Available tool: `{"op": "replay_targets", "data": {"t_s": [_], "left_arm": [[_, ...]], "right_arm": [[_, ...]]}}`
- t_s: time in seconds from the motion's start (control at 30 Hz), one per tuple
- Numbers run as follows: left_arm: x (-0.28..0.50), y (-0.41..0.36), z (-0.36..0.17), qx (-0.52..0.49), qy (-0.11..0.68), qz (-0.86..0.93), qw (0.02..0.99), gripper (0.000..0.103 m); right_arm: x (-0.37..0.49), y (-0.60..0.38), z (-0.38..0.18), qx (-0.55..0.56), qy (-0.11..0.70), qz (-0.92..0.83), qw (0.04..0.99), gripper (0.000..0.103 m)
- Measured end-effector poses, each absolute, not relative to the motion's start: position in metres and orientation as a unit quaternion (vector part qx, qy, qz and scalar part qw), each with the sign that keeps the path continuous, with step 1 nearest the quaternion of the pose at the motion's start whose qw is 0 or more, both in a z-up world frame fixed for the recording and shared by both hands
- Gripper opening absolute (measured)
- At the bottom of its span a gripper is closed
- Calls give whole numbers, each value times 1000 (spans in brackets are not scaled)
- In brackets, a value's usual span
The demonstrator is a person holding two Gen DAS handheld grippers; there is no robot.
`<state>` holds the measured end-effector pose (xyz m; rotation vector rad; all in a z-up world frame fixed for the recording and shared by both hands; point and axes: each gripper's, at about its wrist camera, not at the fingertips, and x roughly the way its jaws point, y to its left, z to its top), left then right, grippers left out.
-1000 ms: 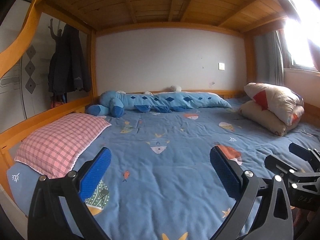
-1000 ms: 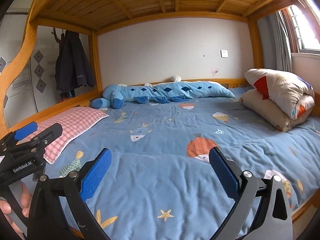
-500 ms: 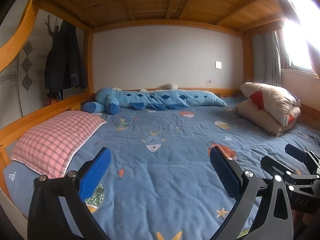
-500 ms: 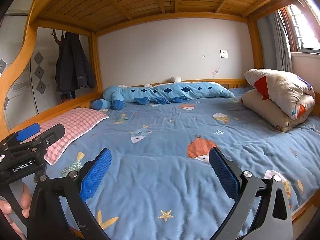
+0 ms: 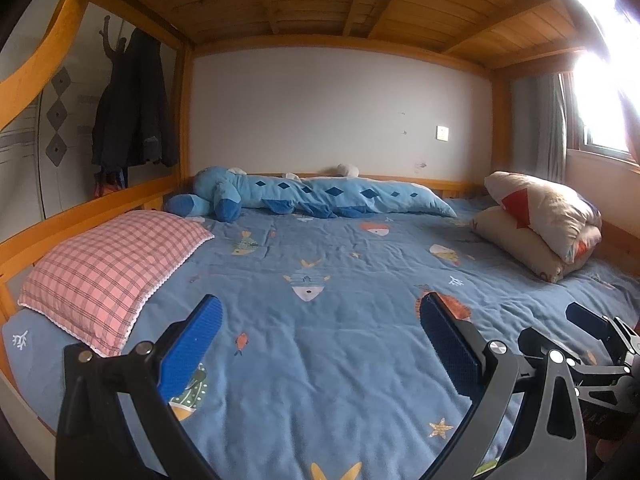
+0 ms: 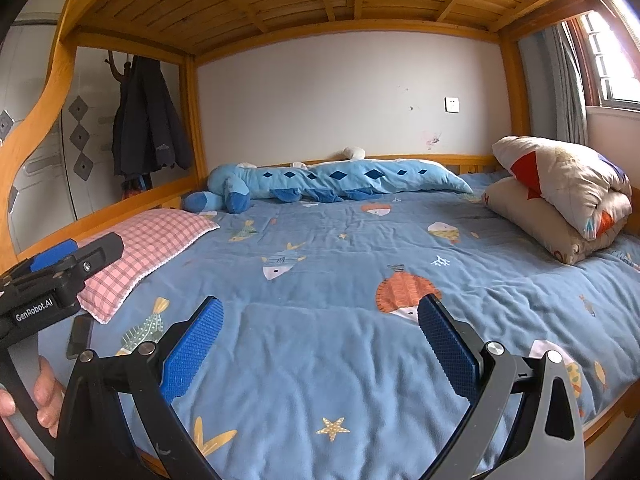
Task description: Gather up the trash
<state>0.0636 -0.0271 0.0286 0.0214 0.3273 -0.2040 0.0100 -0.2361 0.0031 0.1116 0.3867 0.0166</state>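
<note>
Left gripper point(image 5: 320, 344): blue-padded jaws apart, empty. Right gripper point(image 6: 320, 340): same. Ahead of both: blue fish-print quilt point(image 6: 340, 320); pink checked pillow point(image 5: 108, 268) front-left. Trash: none visible. Step: search. Next: scan for litter before reaching.

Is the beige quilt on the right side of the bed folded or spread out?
Folded. The beige quilt sits as a thick doubled bundle, upper layer stacked over lower, on the blue bedspread rather than lying flat across it.

One pink checked pillow point(image 5: 108, 276), one blue plush crocodile point(image 5: 308, 196), one folded quilt point(image 5: 544, 232), one dark coat point(image 5: 134, 104).
</note>
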Motion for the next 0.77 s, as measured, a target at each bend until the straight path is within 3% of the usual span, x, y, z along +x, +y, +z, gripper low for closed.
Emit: {"op": "replay_targets", "data": {"t_s": [0.77], "left_arm": [[63,-24,34,4,162,-94,982,99]], "right_arm": [[14,-235,-1,52,207,19,977,95]]}}
